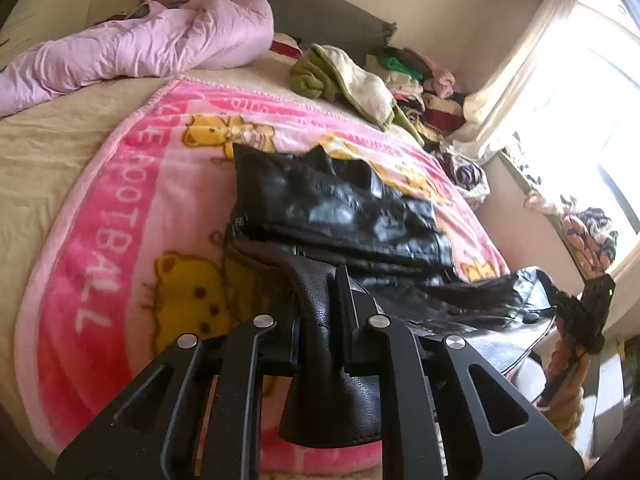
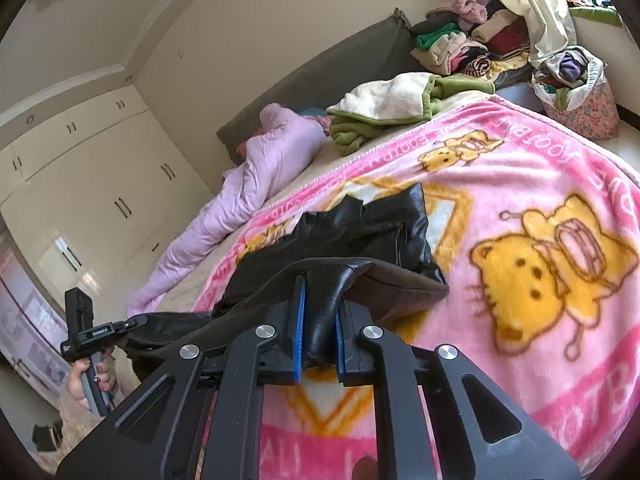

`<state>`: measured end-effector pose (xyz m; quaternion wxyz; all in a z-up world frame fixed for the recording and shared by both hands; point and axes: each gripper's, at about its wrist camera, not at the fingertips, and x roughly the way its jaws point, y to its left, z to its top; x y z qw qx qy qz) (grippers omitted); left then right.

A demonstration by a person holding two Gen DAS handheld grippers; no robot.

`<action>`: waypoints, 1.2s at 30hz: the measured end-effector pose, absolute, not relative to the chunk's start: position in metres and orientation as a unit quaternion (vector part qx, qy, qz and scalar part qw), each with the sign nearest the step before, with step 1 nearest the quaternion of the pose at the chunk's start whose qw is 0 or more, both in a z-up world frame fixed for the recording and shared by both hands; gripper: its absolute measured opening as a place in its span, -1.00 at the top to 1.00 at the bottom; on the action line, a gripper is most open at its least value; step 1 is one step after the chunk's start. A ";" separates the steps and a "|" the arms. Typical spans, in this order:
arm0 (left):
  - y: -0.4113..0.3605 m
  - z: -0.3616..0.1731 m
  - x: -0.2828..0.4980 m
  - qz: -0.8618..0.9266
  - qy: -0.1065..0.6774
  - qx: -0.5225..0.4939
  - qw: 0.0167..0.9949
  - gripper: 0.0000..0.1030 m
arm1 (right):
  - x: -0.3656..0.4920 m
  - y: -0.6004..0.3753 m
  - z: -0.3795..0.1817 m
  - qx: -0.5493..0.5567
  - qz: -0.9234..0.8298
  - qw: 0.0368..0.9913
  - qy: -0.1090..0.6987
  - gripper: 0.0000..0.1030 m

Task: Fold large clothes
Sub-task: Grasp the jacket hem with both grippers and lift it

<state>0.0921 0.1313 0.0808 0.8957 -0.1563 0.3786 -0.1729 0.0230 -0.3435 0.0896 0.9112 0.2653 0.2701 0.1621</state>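
A black leather jacket [image 1: 340, 208] [image 2: 360, 232] lies partly folded on a pink cartoon-bear blanket [image 1: 120, 220] [image 2: 520, 184] spread over the bed. My left gripper [image 1: 320, 300] is shut on a fold of the jacket's near edge, lifted off the blanket. My right gripper [image 2: 322, 300], with blue pads [image 2: 299, 332], is shut on another fold of the same edge. The leather hangs stretched between the two grippers. The right gripper [image 1: 592, 312] shows at the right of the left wrist view. The left gripper [image 2: 86, 328], held by a hand, shows at the lower left of the right wrist view.
A crumpled lilac quilt [image 1: 140, 48] [image 2: 260, 168] lies along the far side by the grey headboard. A green and cream fleece [image 1: 340, 76] [image 2: 392, 100] and a pile of folded clothes [image 1: 420, 80] [image 2: 472, 44] sit beyond the blanket. A floral bag [image 2: 580, 96] stands beside the bed, by the bright window [image 1: 592, 100].
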 end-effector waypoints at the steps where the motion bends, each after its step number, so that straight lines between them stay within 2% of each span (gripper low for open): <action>1: 0.131 0.083 0.097 -0.171 0.377 -0.158 0.896 0.84 | 0.026 -0.344 0.091 0.269 0.160 0.911 0.269 0.80; 23: 0.109 0.108 0.165 -0.113 0.373 -0.131 0.911 0.76 | 0.113 -0.359 0.098 0.308 0.138 0.897 0.286 0.80; 36: 0.118 0.095 0.215 -0.090 0.388 -0.157 0.904 0.69 | 0.176 -0.361 0.086 0.297 0.105 0.896 0.313 0.79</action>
